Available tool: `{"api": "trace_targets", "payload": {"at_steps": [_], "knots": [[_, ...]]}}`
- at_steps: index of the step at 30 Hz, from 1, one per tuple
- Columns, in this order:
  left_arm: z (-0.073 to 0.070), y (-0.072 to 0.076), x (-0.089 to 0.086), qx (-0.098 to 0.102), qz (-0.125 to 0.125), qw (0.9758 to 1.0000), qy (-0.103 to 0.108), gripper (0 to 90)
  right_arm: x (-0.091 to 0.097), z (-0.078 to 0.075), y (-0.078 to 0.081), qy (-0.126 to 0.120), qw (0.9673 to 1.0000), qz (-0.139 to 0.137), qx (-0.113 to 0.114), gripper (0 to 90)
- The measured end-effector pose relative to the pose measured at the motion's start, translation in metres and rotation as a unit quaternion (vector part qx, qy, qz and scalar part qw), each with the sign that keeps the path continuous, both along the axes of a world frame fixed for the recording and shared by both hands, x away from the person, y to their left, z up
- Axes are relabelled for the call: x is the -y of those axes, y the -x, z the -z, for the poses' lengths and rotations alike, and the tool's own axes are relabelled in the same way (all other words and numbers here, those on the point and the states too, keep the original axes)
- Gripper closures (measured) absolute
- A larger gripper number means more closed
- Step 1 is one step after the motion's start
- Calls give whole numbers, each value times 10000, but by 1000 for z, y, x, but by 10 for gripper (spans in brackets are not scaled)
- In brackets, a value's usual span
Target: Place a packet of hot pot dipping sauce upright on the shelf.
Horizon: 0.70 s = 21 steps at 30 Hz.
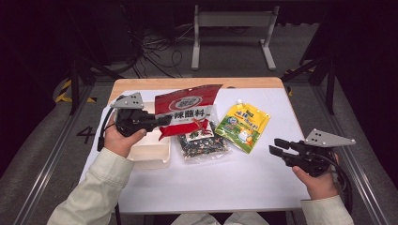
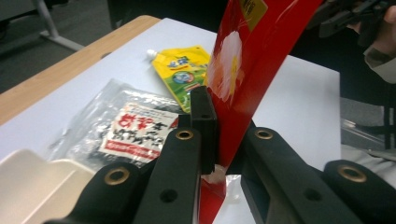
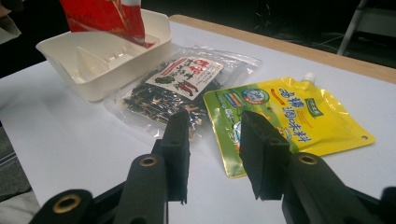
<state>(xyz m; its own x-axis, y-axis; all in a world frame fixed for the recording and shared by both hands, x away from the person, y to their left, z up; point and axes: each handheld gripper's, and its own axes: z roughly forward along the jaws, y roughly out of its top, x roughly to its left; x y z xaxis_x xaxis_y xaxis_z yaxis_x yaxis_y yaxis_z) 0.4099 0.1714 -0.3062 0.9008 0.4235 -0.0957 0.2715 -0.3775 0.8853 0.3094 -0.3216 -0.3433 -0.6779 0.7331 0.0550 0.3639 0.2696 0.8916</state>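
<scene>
1. Dark surroundings with cables and a metal frame on the floor lie behind a wooden worktop (image 1: 197, 83) covered by a white sheet.
2. Left tongs (image 1: 162, 121) are clamped on the lower edge of a red seasoning packet (image 1: 187, 110), which hangs lifted off the worktop beside the white tray (image 1: 150, 152). The left gripper view shows the flat pads pinching the thin film at its seam, probably because that edge is stiff enough to carry the whole packet.
3. The packet's lower corner dips towards the tray in the right gripper view, so I judge it is being carried there to be stowed; the tray has dividers, and which section it heads for I cannot tell.
4. Right tongs (image 1: 274, 146) stand partly open with nothing between them, held low just off the sheet's right side, likely waiting for a turn.
5. A clear bag of dark dried goods (image 1: 202, 143) and a yellow spouted pouch (image 1: 242, 125) lie flat, touching or nearly so, within easy reach of the right tongs.
</scene>
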Motion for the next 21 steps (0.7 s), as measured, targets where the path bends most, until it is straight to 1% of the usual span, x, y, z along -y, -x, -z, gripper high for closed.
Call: {"api": "trace_targets", "payload": {"at_steps": [4, 8, 9, 12, 15, 18, 21], "knots": [[-3, -9, -14, 59, -239, 9997, -55, 870, 0, 3, -2, 15, 10000, -11, -58, 631], [-4, -18, -29, 80, -394, 9992, -27, 870, 0, 5, -3, 15, 9999, -10, -105, 630], [-3, -20, -32, 111, -438, 9990, -25, 870, -1, 6, -3, 9, 9999, -3, -118, 630], [-1, -24, -37, 133, -460, 9989, -21, 870, -1, 7, -4, 20, 9999, -17, -134, 629], [3, -31, -47, 141, -571, 9983, 2, 870, -1, 7, -3, 21, 9999, -16, -140, 627], [4, -35, -54, 150, -663, 9977, -4, 870, -1, 8, -3, 12, 9999, 1, -154, 627], [5, -39, -60, 146, -672, 9976, -57, 870, 0, 10, -4, 8, 9998, 12, -181, 627]]}}
